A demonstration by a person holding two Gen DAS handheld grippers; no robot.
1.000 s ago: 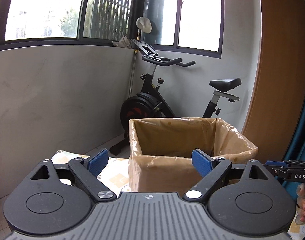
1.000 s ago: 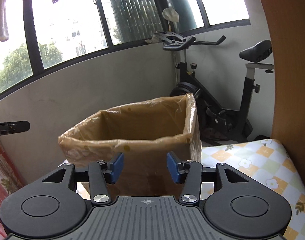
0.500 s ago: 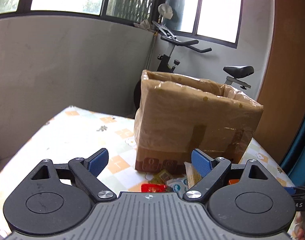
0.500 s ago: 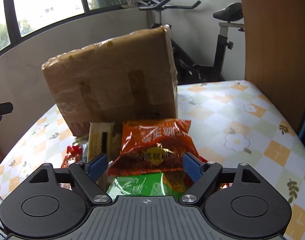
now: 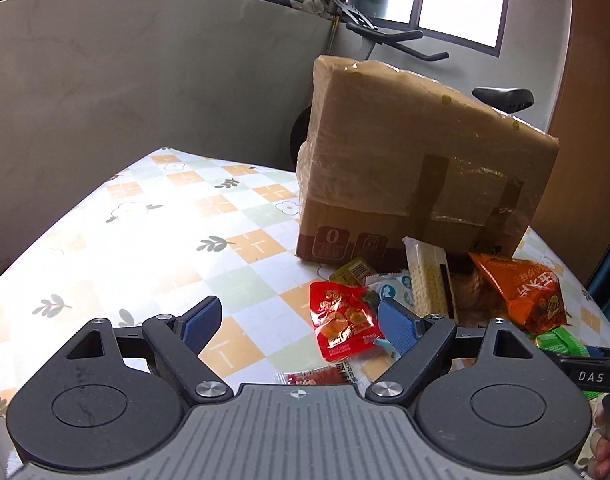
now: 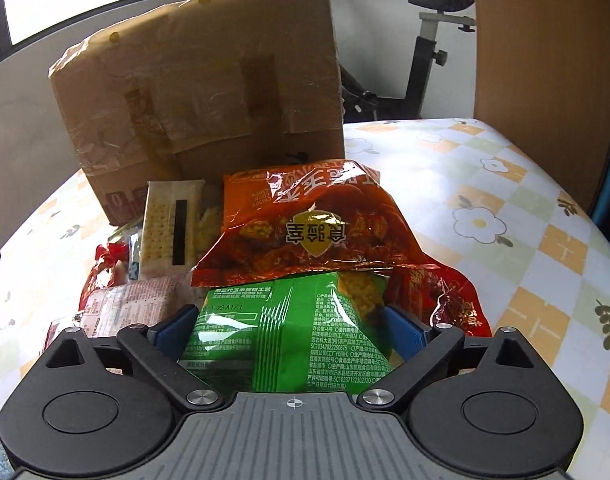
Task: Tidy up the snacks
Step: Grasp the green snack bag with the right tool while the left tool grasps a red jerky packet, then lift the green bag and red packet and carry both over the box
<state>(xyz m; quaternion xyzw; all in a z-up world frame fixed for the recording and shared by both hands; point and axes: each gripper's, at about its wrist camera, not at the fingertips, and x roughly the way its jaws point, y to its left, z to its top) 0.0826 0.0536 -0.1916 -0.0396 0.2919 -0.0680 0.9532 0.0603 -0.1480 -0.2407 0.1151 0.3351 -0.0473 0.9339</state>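
Snack packets [image 6: 305, 232] heaped before taped cardboard box [image 6: 201, 80].

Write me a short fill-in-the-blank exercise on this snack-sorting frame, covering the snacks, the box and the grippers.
1. The snacks lie piled in front of a taped cardboard ____.
2. Between the open fingers of the right gripper lies a ____ bag.
3. On top of that bag rests the orange chip bag, its print turned ____ in the right wrist view.
4. The left gripper is ____, nothing between its pads.

Missing words: box; green; upside down; open
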